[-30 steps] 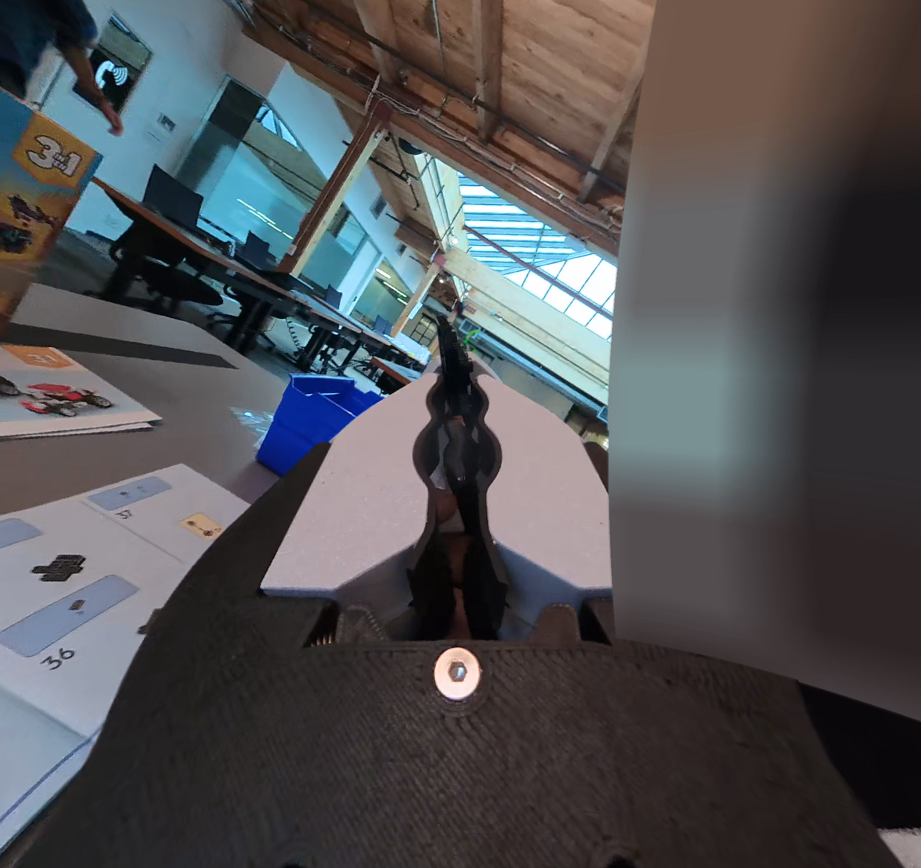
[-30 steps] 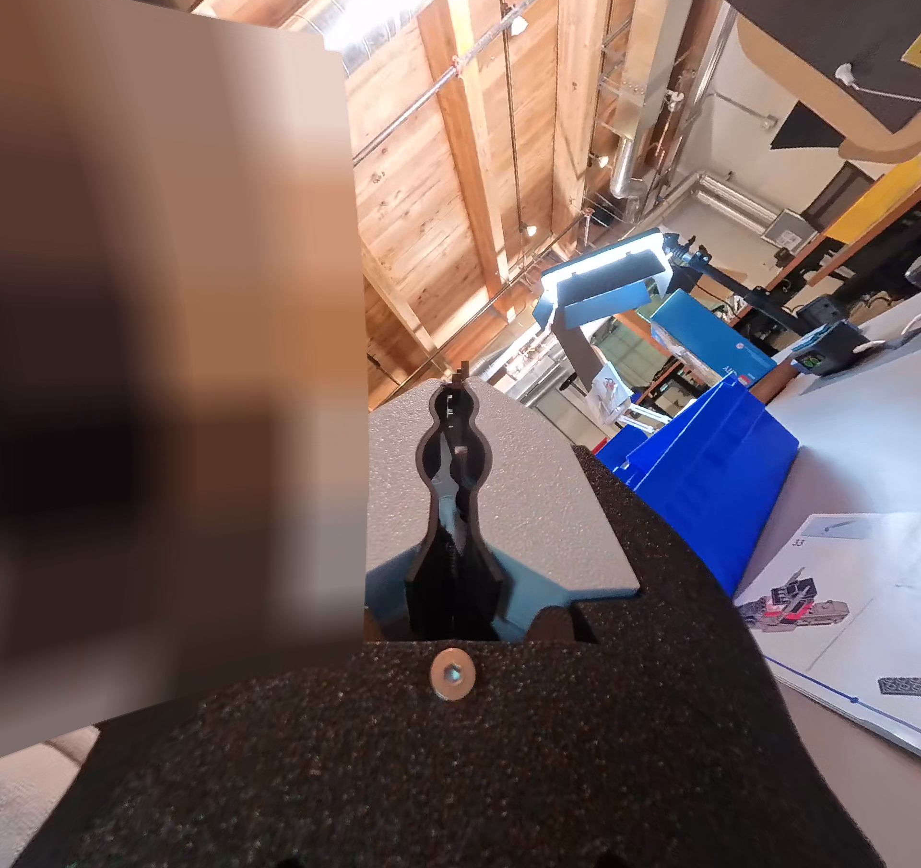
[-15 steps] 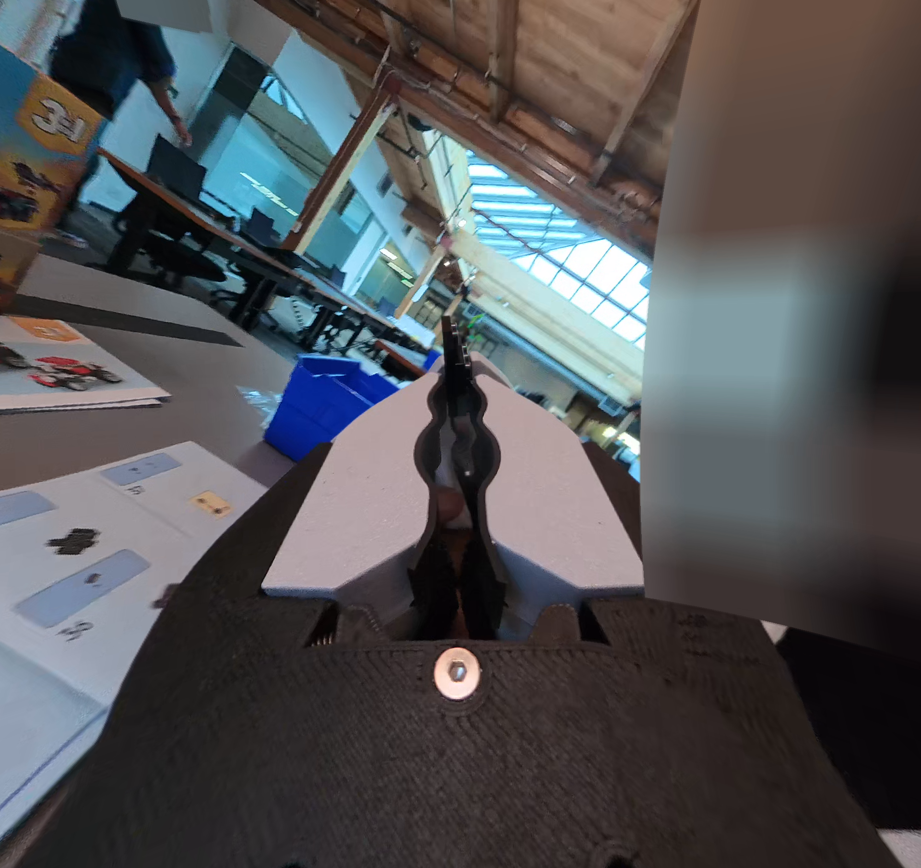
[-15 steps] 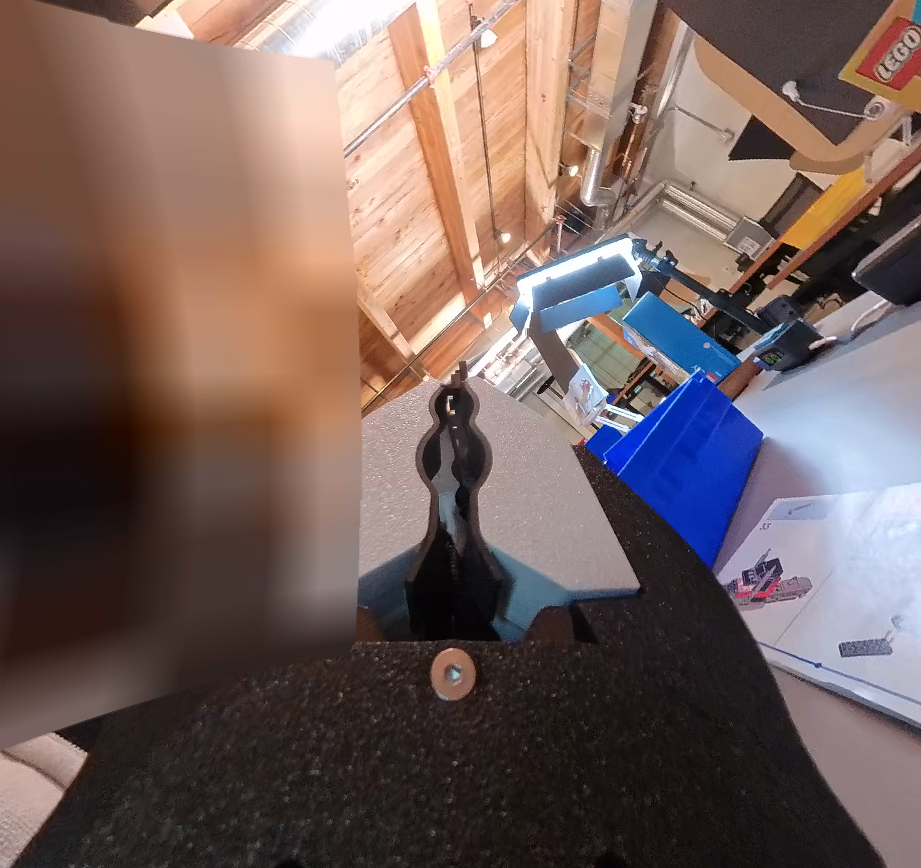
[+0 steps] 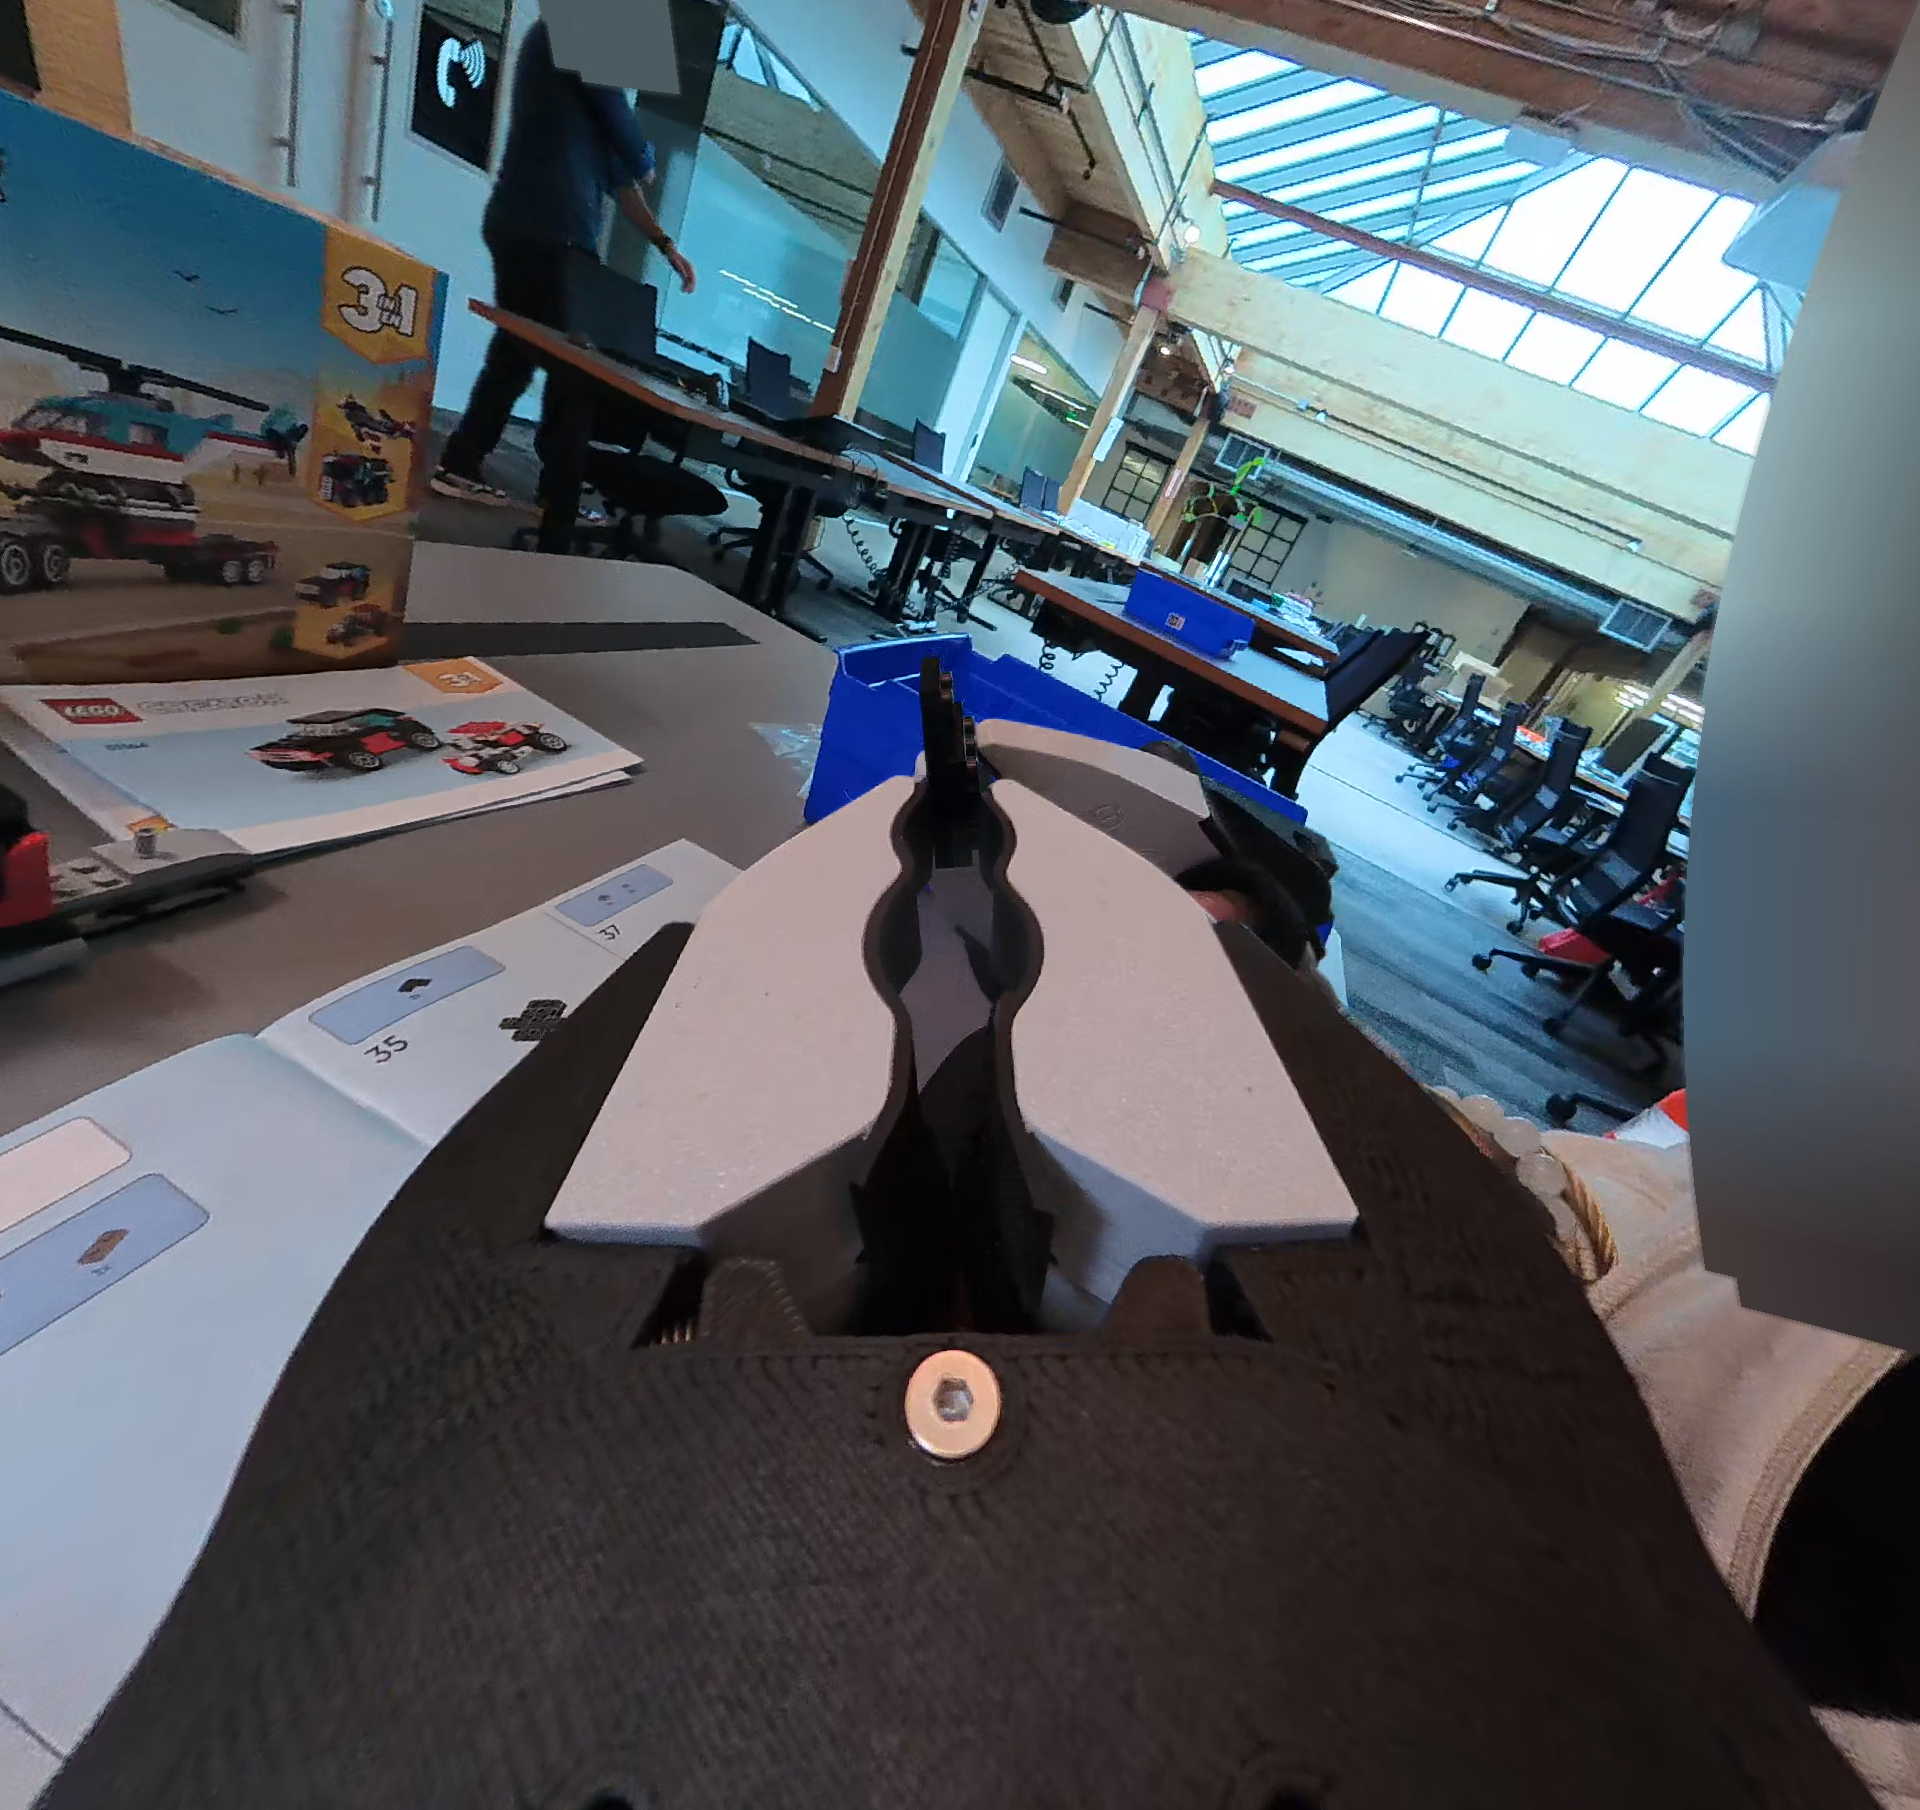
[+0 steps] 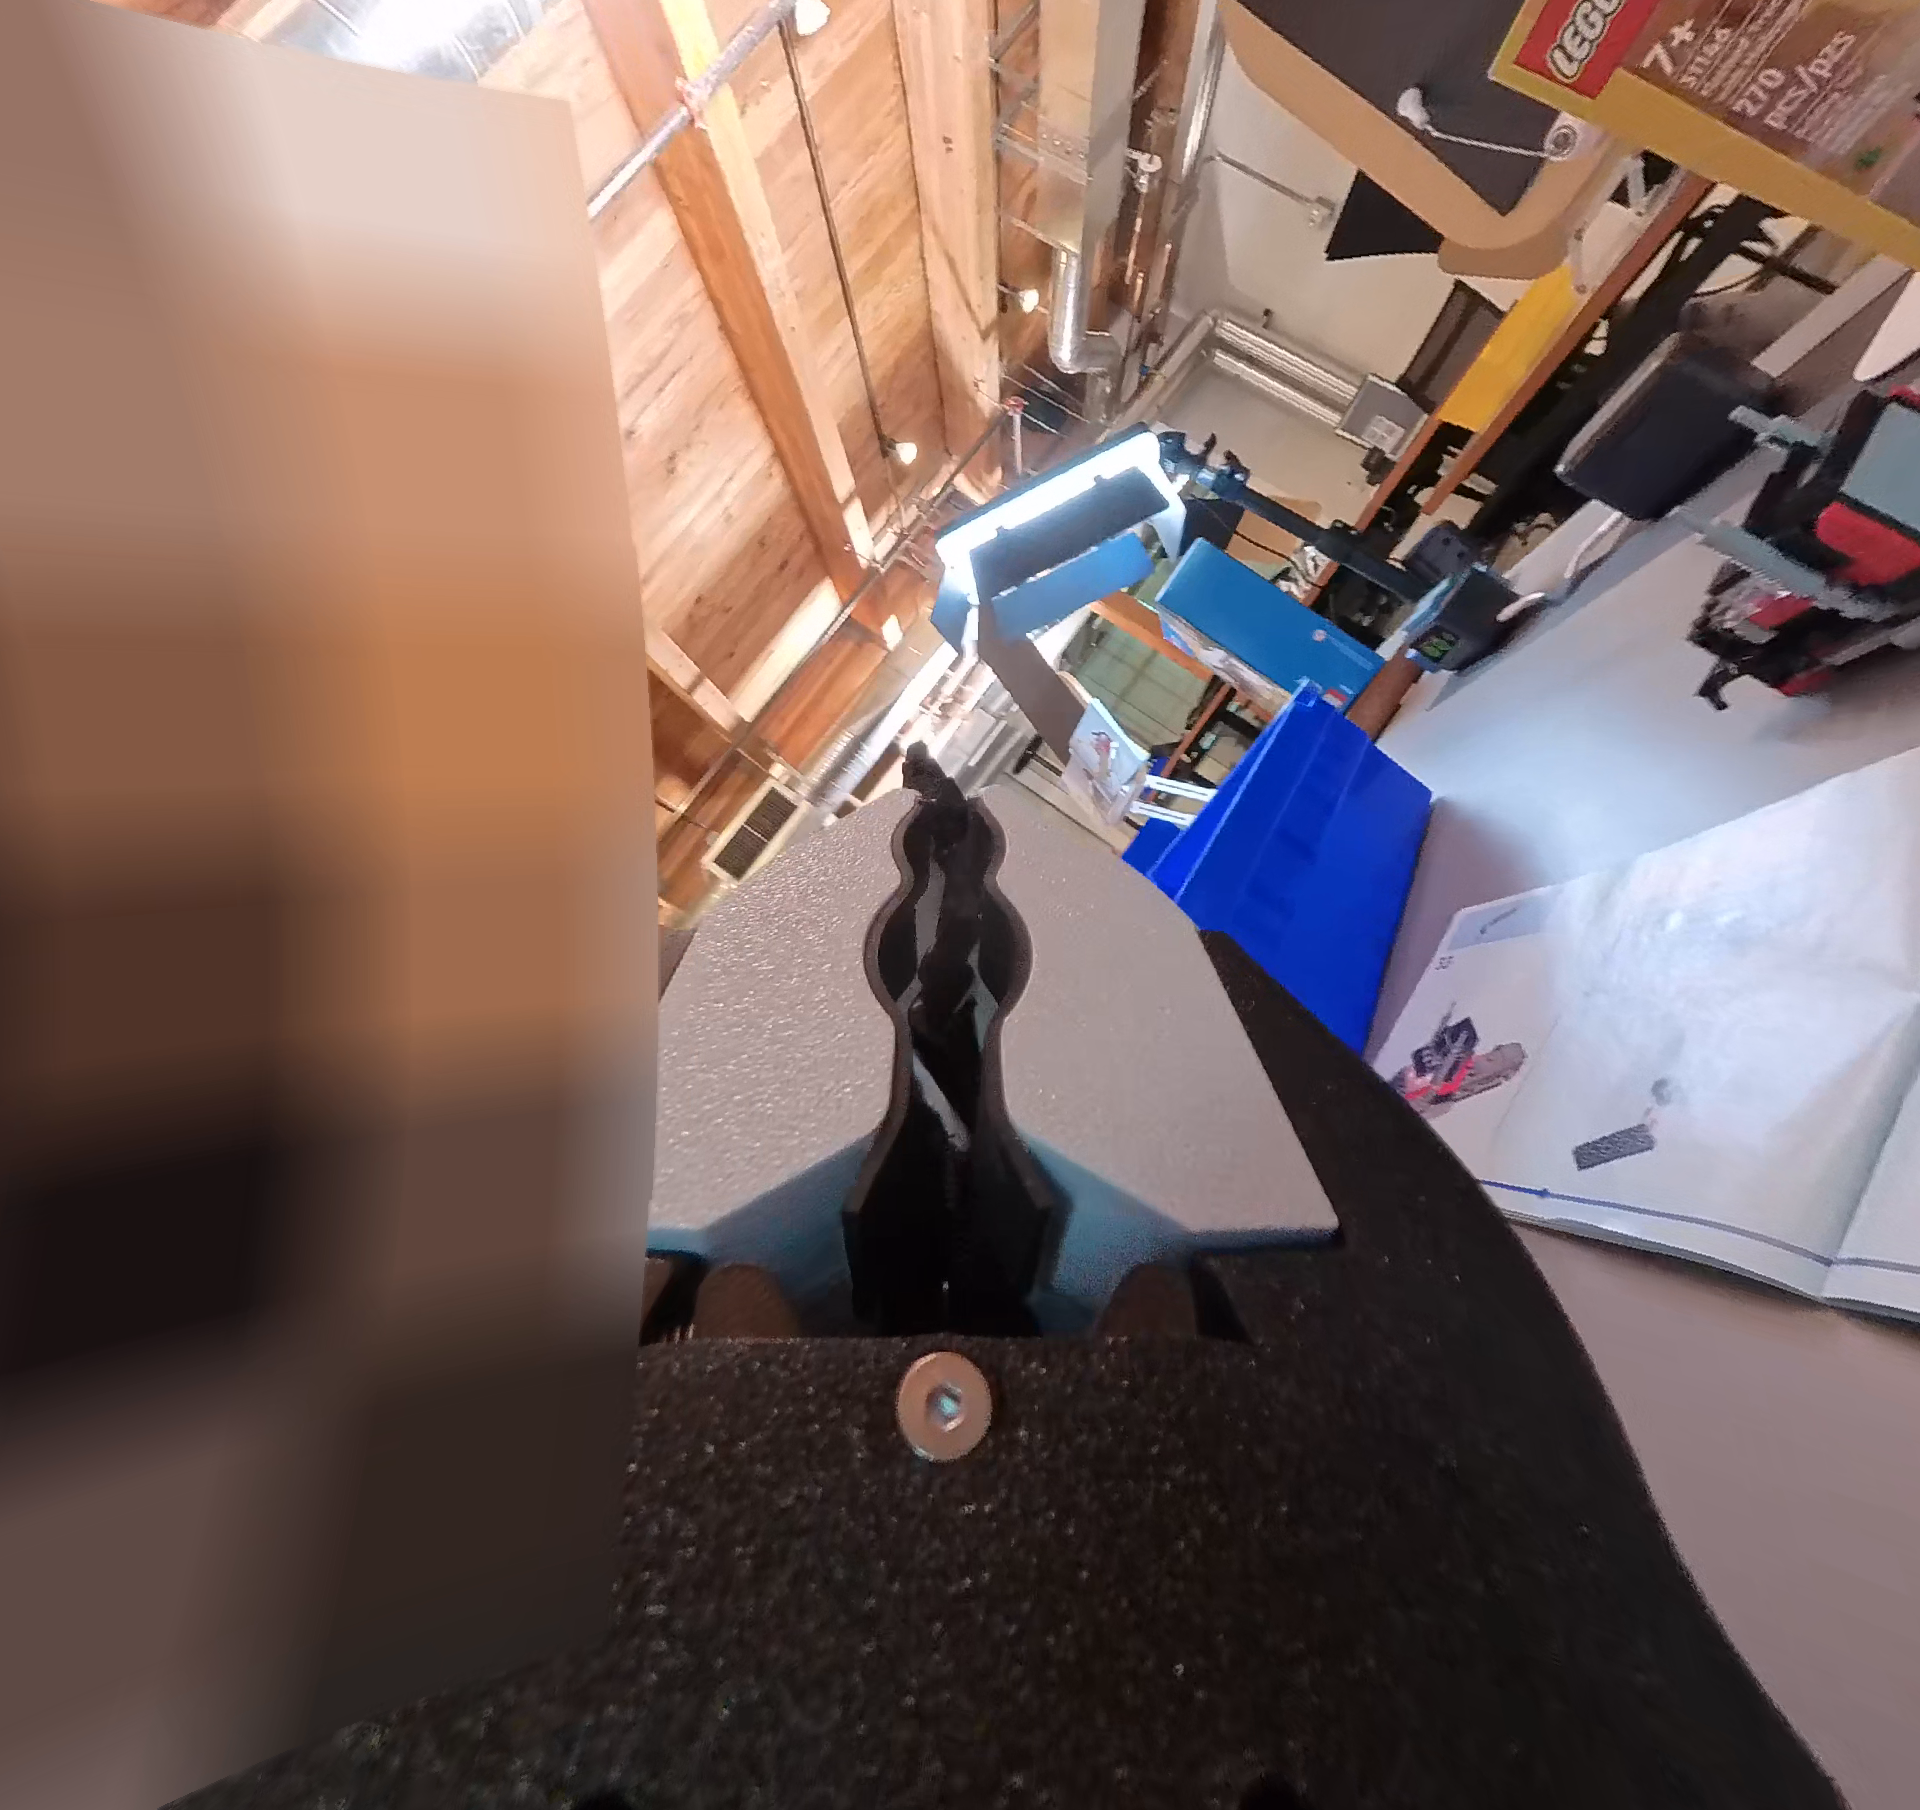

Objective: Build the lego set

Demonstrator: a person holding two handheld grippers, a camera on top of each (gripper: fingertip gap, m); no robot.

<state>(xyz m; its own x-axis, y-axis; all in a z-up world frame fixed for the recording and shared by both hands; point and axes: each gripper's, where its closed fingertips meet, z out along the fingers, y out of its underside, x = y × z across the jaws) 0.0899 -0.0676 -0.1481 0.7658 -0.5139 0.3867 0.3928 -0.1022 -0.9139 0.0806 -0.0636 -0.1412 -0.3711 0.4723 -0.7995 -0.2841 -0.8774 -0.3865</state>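
The left gripper [image 5: 948, 784] was closed, its grey fingers [image 5: 790, 1012] pressed together on a thin black piece [image 5: 941, 721] that stuck out past the tips – studs showed along its edge. It was held up off the table [image 5: 644, 607] and aimed across it toward the far side. Just beyond the tips stood a blue bin [image 5: 883, 721]. Under the gripper's left side lay an open manual [image 5: 312, 1064], its page showing numbered steps. Farther left lay a closed booklet [image 5: 332, 742] with cars on its cover, and behind that stood the set's box [image 5: 208, 430], upright. At the left edge of the table sat a partly built model [image 5: 62, 887] of grey, black and red, touching the booklet's near corner. Beyond the table a person [image 5: 561, 254] stood by a row of desks [image 5: 790, 451]

The right gripper [image 6: 940, 804] was closed too, tilted up toward the wooden ceiling [image 6: 790, 306]. Something small and black [image 6: 925, 773] poked out at its tips – whether a piece or part of the pads I cannot tell. To its right, on the table [image 6: 1621, 721], stood the blue bin [image 6: 1299, 877], and nearer lay the open manual [image 6: 1714, 1033]. Farther right sat the model [image 6: 1829, 565], with the box [image 6: 1714, 46] above it at the top corner. Both views were partly covered by a blurred patch
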